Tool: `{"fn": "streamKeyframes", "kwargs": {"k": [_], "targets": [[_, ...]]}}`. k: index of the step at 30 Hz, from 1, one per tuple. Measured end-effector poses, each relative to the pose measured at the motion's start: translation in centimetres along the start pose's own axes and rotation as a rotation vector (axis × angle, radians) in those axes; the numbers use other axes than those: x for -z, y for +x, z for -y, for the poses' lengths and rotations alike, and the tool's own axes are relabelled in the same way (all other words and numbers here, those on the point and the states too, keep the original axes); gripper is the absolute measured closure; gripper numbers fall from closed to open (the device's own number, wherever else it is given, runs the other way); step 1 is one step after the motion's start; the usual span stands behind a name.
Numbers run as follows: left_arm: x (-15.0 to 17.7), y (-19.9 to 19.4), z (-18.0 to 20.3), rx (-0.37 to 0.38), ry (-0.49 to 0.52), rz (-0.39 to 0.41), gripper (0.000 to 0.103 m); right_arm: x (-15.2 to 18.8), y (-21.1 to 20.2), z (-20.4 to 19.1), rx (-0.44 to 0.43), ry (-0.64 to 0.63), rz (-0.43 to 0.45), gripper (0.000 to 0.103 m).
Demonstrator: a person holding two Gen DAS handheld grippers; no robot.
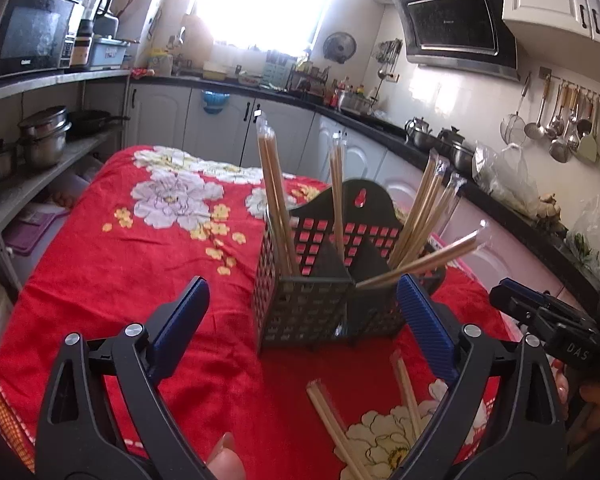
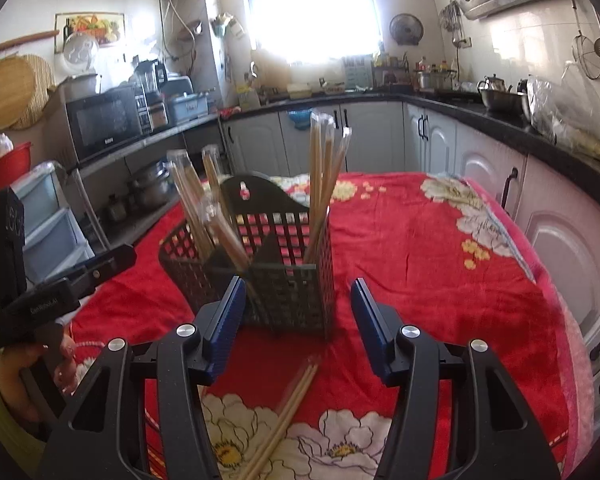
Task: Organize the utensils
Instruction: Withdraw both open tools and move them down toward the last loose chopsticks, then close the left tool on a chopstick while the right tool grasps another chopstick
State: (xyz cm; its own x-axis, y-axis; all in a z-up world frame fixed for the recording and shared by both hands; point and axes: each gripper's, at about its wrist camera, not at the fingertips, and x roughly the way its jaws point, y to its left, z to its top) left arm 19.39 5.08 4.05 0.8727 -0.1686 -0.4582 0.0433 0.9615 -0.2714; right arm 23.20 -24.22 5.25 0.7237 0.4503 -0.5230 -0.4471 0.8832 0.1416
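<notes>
A black perforated utensil holder (image 1: 308, 304) (image 2: 288, 288) stands on the red flowered cloth, with several wrapped chopstick pairs (image 1: 274, 196) (image 2: 324, 168) standing in its compartments. Loose chopstick pairs (image 1: 336, 428) (image 2: 288, 412) lie flat on the cloth in front of it. My left gripper (image 1: 304, 312) is open and empty, just in front of the holder and above the loose pairs. My right gripper (image 2: 298, 312) is open and empty, also facing the holder, above a loose pair. The right gripper also shows at the right edge of the left wrist view (image 1: 548, 320).
The table cloth (image 1: 140, 264) covers the whole table. Kitchen counters with pots (image 1: 424, 136) run behind and to the right. Shelves with a microwave (image 1: 28, 36) stand to the left. Hanging ladles (image 1: 560, 120) line the right wall.
</notes>
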Motion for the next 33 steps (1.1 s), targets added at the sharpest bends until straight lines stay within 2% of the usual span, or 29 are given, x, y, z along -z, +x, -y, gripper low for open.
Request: {"fn": "streamKeyframes", "kwargs": {"k": [16,24,27,29,33], "targets": [[4.3,3.0,-0.1,0.045,-0.006,-0.211,0.016,3.7,3.6,0.6,-0.018,0.039,-0.164,0.05],[6.0,4.5,0.2,0.06,-0.007,-0.293,0.021,4.9,5.3,0.9,-0.037,0.036,-0.24,0.05],[6.6,5.2,0.4,0.066,-0.007,-0.328,0.028,5.5,6.4,1.0,-0.045,0.032,-0.286,0.051],[6.9,5.6,0.5,0.084,-0.012,-0.351,0.04,5.8,7.0,0.9,-0.057,0.034,-0.308,0.051],[7.7,6.8,0.2,0.124,-0.051,-0.422,0.057,6.1,8.6,0.8,-0.063,0.049,-0.365,0.057]]}}
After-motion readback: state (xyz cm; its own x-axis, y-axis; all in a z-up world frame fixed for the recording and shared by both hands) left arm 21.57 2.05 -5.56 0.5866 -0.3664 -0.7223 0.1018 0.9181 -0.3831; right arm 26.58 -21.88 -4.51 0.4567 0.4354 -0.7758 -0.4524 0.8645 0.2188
